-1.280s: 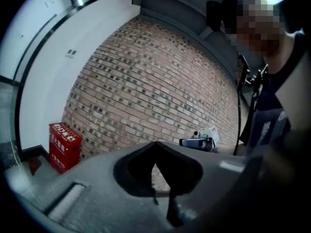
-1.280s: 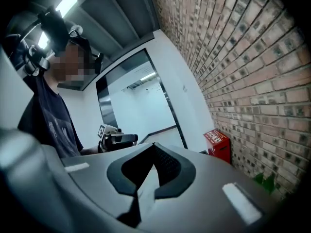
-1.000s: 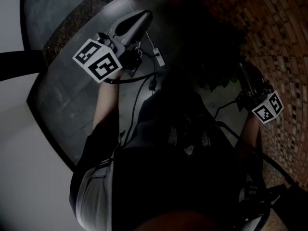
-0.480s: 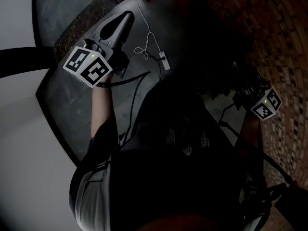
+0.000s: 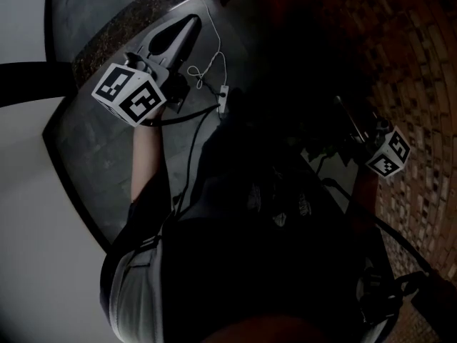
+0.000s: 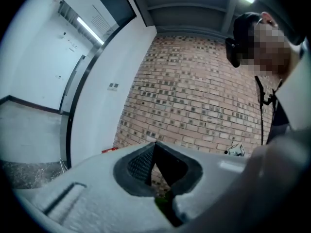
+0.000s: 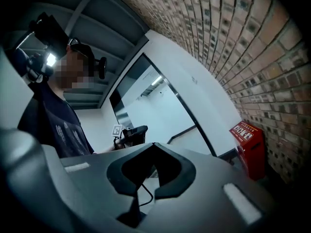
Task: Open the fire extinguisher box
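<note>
My left gripper [image 6: 155, 144] and right gripper [image 7: 153, 145], fingers clenched on nothing, beside a rough brick wall [image 6: 204, 91]. The boxy red fire extinguisher box [image 7: 250, 149] carries a white-lettered label, unreadable.

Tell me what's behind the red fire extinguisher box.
The brick wall rises right behind the red box and runs on above it. The patch of wall directly behind it is covered by the box itself.

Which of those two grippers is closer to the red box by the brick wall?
Right, probably. The right gripper is along the brick wall, with the red box ahead; the left gripper is over the grey floor, farther off.
</note>
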`<state>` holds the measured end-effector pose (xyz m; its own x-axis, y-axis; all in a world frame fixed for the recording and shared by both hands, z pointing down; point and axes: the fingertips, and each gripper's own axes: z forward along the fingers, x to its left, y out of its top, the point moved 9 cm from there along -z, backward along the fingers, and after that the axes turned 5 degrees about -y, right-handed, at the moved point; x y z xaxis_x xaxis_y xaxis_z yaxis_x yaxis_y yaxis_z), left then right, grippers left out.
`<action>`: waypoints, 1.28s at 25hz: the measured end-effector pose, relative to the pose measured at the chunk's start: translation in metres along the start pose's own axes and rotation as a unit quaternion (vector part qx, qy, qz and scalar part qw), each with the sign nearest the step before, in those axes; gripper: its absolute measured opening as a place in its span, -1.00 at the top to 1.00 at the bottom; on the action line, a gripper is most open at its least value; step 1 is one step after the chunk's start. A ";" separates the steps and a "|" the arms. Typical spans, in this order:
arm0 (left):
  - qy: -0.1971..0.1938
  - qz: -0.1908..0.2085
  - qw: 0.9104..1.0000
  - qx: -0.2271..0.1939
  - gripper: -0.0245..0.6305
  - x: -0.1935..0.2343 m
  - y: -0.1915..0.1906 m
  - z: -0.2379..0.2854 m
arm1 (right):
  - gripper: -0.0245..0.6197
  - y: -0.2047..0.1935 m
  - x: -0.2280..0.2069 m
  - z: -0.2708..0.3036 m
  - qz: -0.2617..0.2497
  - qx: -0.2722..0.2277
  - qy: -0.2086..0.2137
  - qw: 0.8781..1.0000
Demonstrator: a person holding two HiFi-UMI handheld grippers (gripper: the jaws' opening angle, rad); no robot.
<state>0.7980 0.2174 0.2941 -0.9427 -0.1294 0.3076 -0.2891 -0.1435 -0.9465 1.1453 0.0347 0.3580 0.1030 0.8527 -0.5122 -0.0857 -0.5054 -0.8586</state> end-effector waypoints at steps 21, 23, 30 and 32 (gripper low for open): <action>-0.041 0.006 0.999 0.028 0.91 0.205 0.022 -0.016 | 0.92 0.033 -0.008 0.273 -0.020 0.101 0.054 0.993; -0.045 -0.003 0.998 0.031 0.91 0.217 0.024 0.001 | 0.92 0.041 -0.025 0.283 -0.018 0.096 0.049 0.994; -0.041 0.011 0.997 0.062 0.91 0.219 0.021 0.040 | 0.92 0.039 -0.067 0.281 -0.028 0.083 0.055 0.995; -0.041 0.029 0.996 0.078 0.91 0.218 0.029 0.067 | 0.92 0.042 -0.086 0.276 -0.026 0.077 0.070 0.994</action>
<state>0.5953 0.1191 0.3405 -0.9385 -0.2200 0.2662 -0.1995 -0.2840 -0.9378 0.8590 -0.0228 0.3720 0.2477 0.8451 -0.4738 -0.2255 -0.4254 -0.8765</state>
